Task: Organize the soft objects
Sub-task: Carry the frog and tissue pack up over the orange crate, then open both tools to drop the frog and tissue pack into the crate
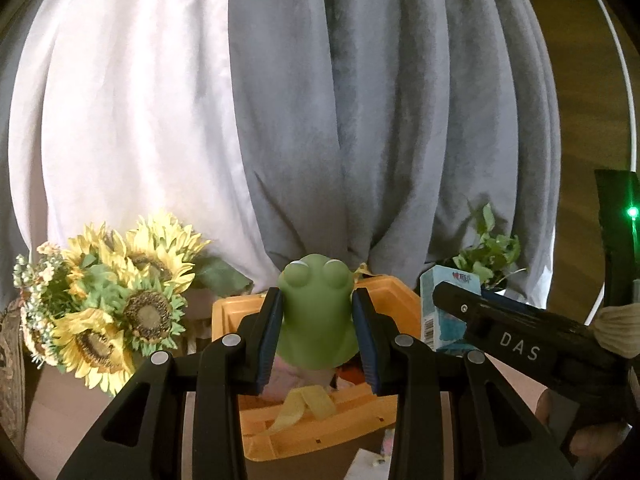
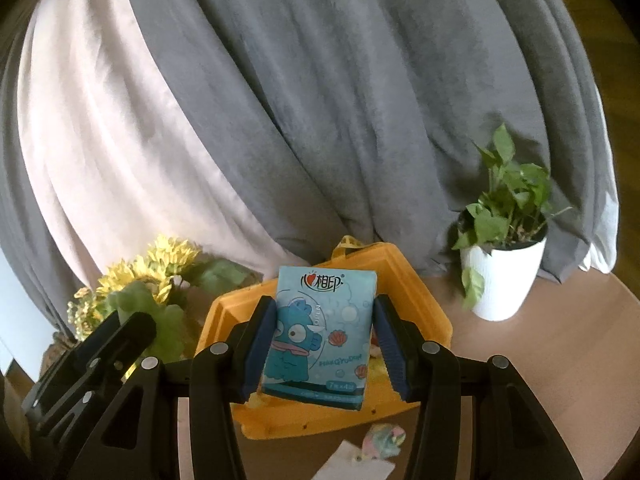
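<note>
Left claw: we have the left gripper point(image 1: 318, 322) pinching the green frog point(image 1: 318, 308) by its flanks, pads point(image 1: 270, 334) pressed to both sides, eyes up and facing away from us.
Right claw: the right gripper point(image 2: 322, 340) clamps the blue tissue pack point(image 2: 320, 332) across its short width, pads point(image 2: 256, 344) on both long edges.
Frog's place: held up in the air, in front of and above the orange bin point(image 1: 340, 416).
Pack's place: also carried, standing upright over the near half of the bin point(image 2: 416, 280).
Key relation: the bin lies just ahead of and below both claws, so from here we judge each drop is a short push forward and down.
Long axis: the pack's long side runs up and down between the jaws; it looks set to go in on end unless we tip it.
Nearer hand: we can't call it; both loads hang over the bin, the frog at its left part, the pack at its right.
Crowding: in the left view the right tool sits close on our right, so we judge the two should not dive together.
Bin contents: some yellow ribbon point(image 1: 304, 404) and other soft bits are already inside.
Bystanders: sunflowers point(image 1: 120, 300) left, potted plant point(image 2: 504, 240) far right, both clear of the path.
</note>
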